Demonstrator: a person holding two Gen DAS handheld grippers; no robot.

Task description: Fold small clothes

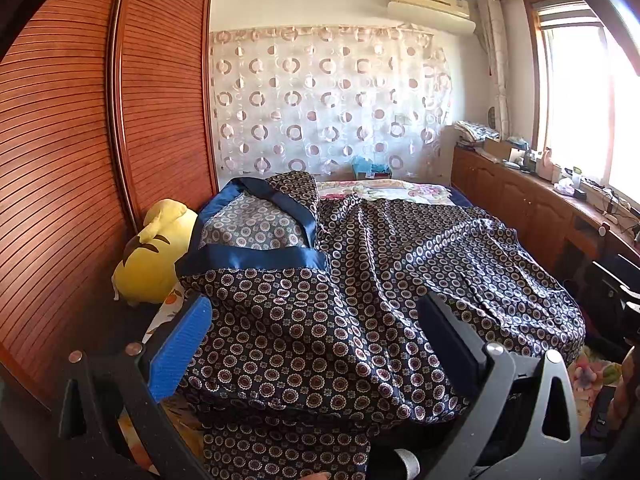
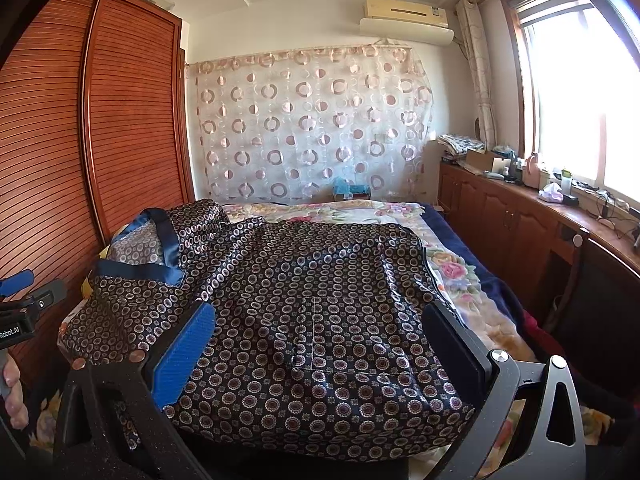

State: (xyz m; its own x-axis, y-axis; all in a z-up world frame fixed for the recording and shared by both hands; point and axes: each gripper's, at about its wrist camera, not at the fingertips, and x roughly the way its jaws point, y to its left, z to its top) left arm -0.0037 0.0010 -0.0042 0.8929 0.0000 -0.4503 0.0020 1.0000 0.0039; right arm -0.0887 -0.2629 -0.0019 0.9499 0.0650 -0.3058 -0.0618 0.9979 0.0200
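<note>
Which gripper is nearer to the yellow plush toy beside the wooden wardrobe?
Left. The left gripper hovers open just right of the yellow plush toy; the right gripper is open further right, over the patterned navy garment.

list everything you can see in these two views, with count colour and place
garment: 1, navy circle print with blue trim, spread on bed
bed cover: 1, floral, under garment
plush toy: 1, yellow, beside wardrobe
wardrobe: 1, reddish slatted wood, left wall
curtain: 1, sheer with rings, back wall
air conditioner: 1, cream, above curtain
cabinets: 1 row, brown, cluttered top, under window
left gripper: open, above garment
right gripper: open, above garment
</note>
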